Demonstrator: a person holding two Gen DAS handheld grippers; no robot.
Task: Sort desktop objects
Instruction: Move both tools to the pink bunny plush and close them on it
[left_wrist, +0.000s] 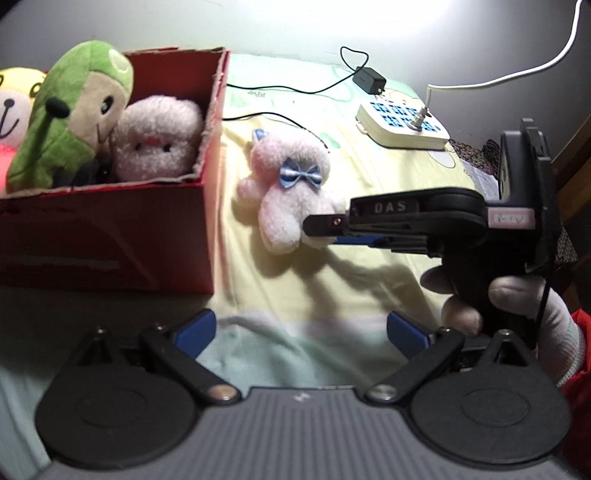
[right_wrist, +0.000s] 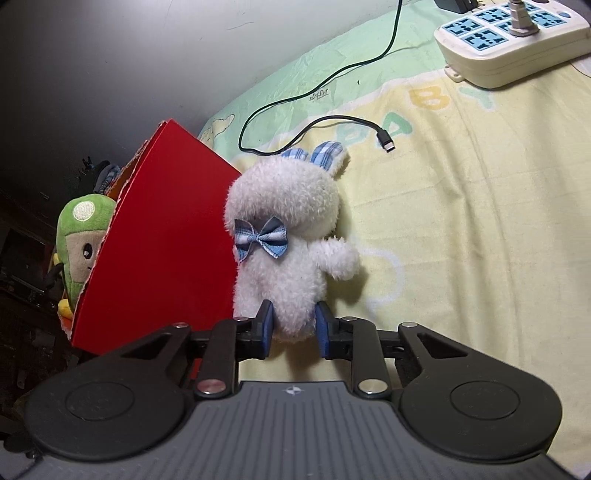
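The white plush rabbit (right_wrist: 291, 240) with a blue bow (right_wrist: 261, 242) lies on its back on the yellow-green blanket (right_wrist: 461, 221), just beside the red box (right_wrist: 162, 236), its plaid ears pointing away toward a loose black cable (right_wrist: 314, 92). The right gripper (right_wrist: 294, 326) has its jaws clenched on the rabbit's lower end, the blue pads (right_wrist: 322, 325) pressing into the fur from both sides. In the left wrist view the same gripper reaches in from the right, held by a hand (left_wrist: 517, 306) in a white glove with a red sleeve behind it.

The left gripper (left_wrist: 301, 332) hangs over bare blanket near the box's front corner, its jaws released and wide apart with nothing between them.

Inside the box (left_wrist: 110, 229) sit a green plush (left_wrist: 74, 110), a pink fluffy plush (left_wrist: 155, 136) touching it, and a yellow-faced plush (left_wrist: 14, 107) at the far left. A cream power strip (left_wrist: 402, 123) with blue sockets rests farther back on the blanket, a white cord plugged into it, and a black adapter (left_wrist: 369, 79) lies near it.
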